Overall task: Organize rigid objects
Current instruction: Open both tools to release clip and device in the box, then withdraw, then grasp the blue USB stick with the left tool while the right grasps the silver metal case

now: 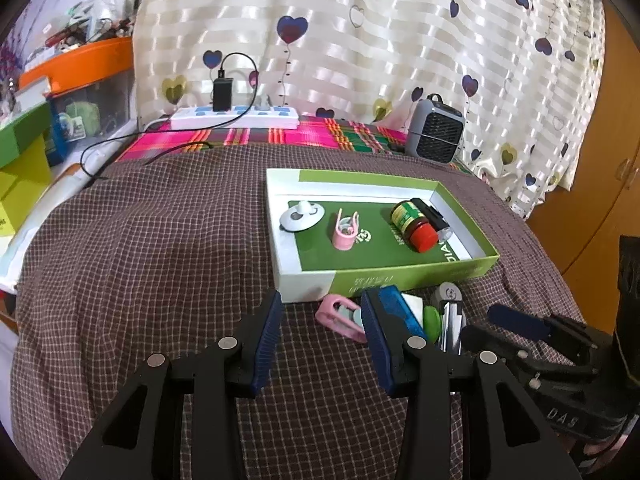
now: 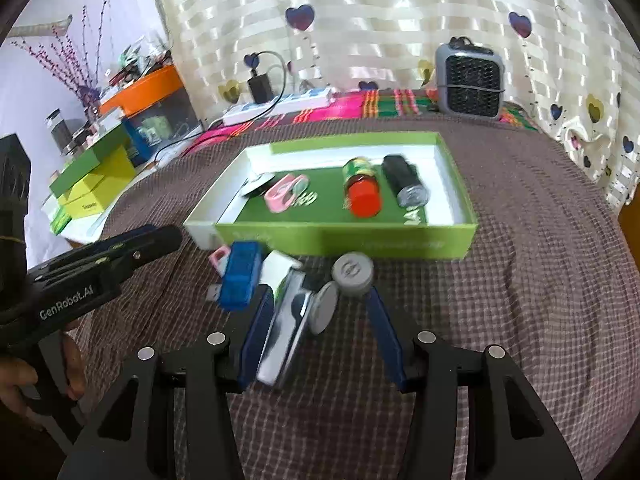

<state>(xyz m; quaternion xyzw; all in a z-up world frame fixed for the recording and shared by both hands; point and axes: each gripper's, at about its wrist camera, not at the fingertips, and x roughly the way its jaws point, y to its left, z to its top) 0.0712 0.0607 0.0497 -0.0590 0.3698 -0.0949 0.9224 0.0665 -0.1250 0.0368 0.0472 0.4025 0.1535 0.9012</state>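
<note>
A green box (image 1: 400,276) (image 2: 340,240) lies on the checked cloth. It holds a white round piece (image 1: 298,216), a pink clip (image 1: 344,232), a red-capped jar (image 1: 412,224) (image 2: 362,188) and a black cylinder (image 2: 404,182). In front of it lie another pink clip (image 1: 340,318), a blue stick (image 2: 240,276), a white block (image 2: 278,268) and a grey cap (image 2: 353,272). My left gripper (image 1: 322,332) is open just before the second pink clip. My right gripper (image 2: 320,336) is open around a silver object (image 2: 286,332), which leans on its left finger, and a grey disc (image 2: 324,312).
A power strip (image 1: 236,118) with a black charger and a grey fan (image 1: 436,132) stand at the back by the curtain. Stacked green boxes (image 2: 92,184) and an orange-lidded bin (image 1: 92,64) crowd the left side. A person's hand (image 2: 16,384) holds the left gripper.
</note>
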